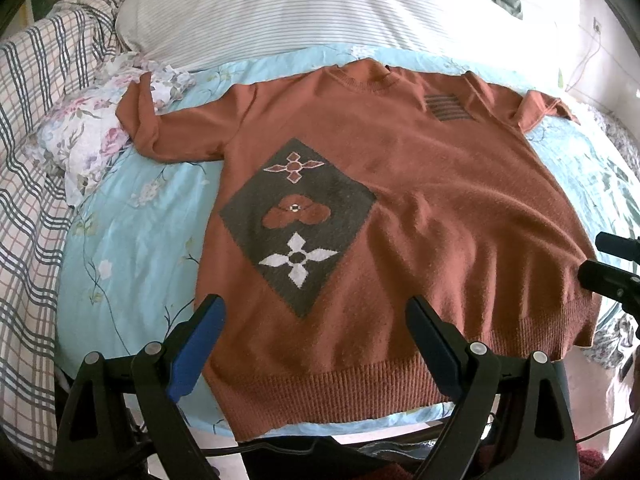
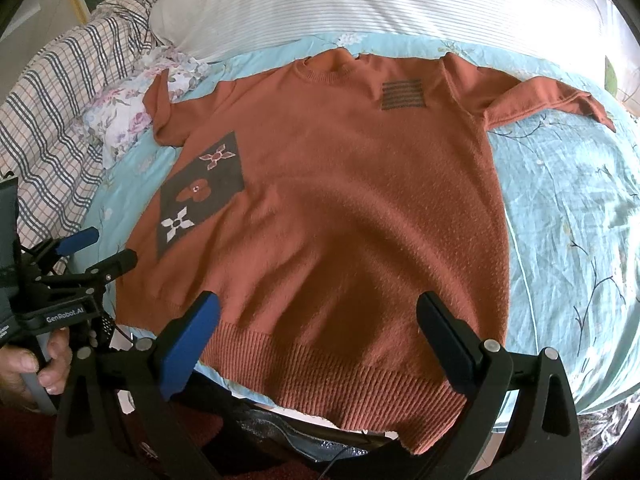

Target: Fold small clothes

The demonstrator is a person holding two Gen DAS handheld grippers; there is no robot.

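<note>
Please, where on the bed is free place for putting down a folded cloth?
Bare blue sheet lies right of the sweater, below its right sleeve. A narrower strip runs between sweater and plaid blanket. Crowded: floral cloth by the left sleeve.

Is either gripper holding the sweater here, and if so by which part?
Nothing is held. The left gripper and right gripper hover open above the sweater hem.
</note>
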